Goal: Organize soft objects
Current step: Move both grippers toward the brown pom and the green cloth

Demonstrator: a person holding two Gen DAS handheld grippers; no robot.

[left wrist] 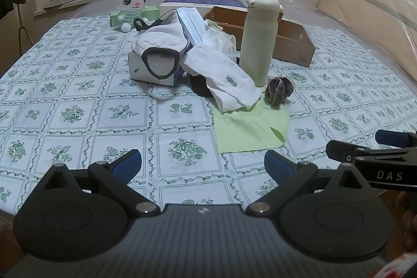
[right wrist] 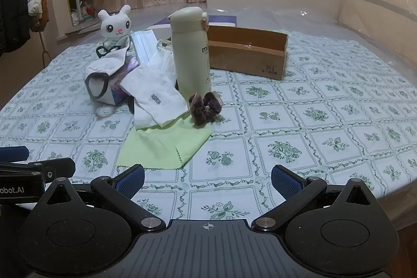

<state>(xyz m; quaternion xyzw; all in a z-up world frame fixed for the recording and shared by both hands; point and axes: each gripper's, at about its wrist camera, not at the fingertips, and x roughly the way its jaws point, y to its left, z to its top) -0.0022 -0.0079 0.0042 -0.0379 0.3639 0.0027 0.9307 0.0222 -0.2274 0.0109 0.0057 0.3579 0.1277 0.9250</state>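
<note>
Both tools sitting at the near edge of the desk [left wrist: 78, 106] with the green floral-print cloth: left tool [left wrist: 202, 164] jaws spread wide, nothing between them; right tool [right wrist: 207, 179] same, wide apart and empty. Both angling down toward the pile, neither touching anything yet.

Soft stuff is lying mid-desk, ahead of both tools: light green square wiping cloth [left wrist: 250, 129] nearest, white "FASHION" fabric sleeve [left wrist: 229, 82] overlapping its far edge, dark purple velvet scrunchie [right wrist: 205, 108] just beside it, white black-trimmed garment [left wrist: 159, 43] draped over a small white box [left wrist: 138, 67], blue pack of face masks [left wrist: 192, 25] leaning on the heap, white plush bunny [left wrist: 131, 1] at the back. Open brown cardboard box [right wrist: 247, 56] is behind right, looks like the likely bin.

Risks:
- Tall cream insulated bottle [right wrist: 191, 54] standing touching or nearly touching the sleeve and scrunchie; dragging either could be tipping it.
- Layers overlapping, so one pinch may be lifting two items.
- Thin green cloth lying flat, so tool may be snagging the tablecloth instead.

View diffs: right wrist is showing the cardboard box interior and the bottle's print; left wrist is showing the small box's front face, a dark item under the sleeve, and the right tool's side.
</note>
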